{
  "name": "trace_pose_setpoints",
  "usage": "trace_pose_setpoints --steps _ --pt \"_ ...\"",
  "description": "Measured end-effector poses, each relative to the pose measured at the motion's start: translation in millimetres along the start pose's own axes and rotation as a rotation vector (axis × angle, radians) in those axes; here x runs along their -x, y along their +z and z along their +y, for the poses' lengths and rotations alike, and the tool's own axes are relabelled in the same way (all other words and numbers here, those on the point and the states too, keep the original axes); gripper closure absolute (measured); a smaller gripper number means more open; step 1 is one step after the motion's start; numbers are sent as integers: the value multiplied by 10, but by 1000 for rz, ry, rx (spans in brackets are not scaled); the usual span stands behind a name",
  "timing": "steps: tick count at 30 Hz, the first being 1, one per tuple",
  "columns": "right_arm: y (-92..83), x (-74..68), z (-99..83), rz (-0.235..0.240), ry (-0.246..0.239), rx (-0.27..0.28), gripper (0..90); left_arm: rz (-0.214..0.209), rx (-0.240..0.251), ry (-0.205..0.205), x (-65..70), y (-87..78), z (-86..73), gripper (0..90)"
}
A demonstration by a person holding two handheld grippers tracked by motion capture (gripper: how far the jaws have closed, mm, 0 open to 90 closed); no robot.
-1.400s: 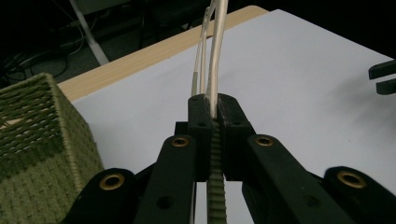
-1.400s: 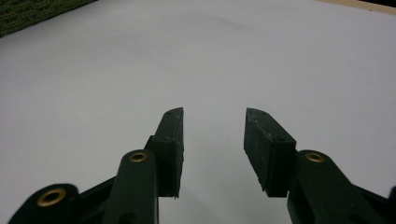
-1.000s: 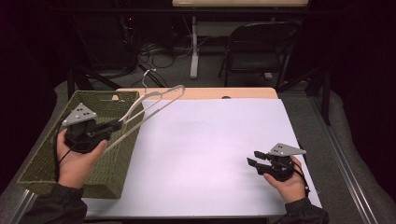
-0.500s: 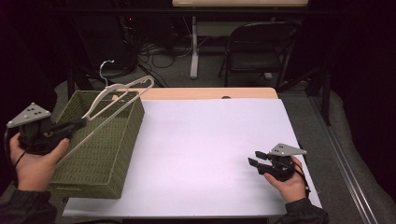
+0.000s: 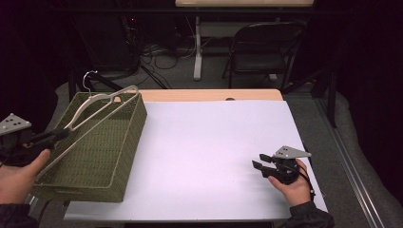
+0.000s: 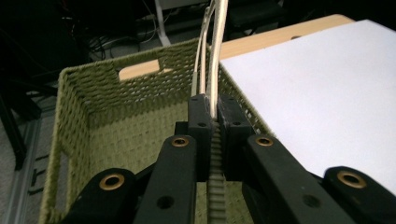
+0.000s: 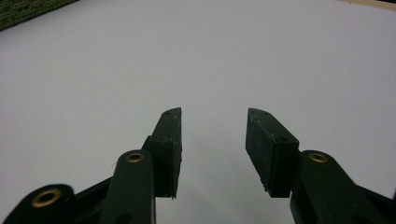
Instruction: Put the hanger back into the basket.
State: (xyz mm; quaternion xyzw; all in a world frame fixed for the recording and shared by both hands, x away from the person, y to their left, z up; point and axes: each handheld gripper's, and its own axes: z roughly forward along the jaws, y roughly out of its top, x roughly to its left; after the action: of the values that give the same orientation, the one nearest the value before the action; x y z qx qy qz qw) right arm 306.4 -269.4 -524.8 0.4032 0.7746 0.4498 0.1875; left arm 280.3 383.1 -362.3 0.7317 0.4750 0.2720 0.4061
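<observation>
Left gripper (image 5: 57,135) pulled back past the basket's (image 5: 123,156) left edge | fingers clamped on hangers (image 5: 102,102), lifted over basket, likely being taken out | right gripper (image 5: 262,166) idle on tabletop (image 5: 204,152), fingers apart

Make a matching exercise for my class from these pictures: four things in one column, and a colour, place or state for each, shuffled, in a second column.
Things:
1. hanger
2. basket
3. left claw
4. right claw

Descriptions:
A. open, with nothing between its jaws, over the white table cover
B. green, woven, at the table's left edge
C. cream with a metal hook, held up over the basket
D. shut on the hanger's thin bar

Pairs: 1-C, 2-B, 3-D, 4-A
</observation>
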Motion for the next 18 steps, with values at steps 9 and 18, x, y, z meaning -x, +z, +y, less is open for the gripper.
trace_pose_setpoints --steps 9,18 --pt "13 6 -9 -5 5 -5 559 -50 -12 2 -196 59 -112 854" --pt "24 3 -17 -5 9 -9 559 -94 -21 -36 -420 147 -206 854"
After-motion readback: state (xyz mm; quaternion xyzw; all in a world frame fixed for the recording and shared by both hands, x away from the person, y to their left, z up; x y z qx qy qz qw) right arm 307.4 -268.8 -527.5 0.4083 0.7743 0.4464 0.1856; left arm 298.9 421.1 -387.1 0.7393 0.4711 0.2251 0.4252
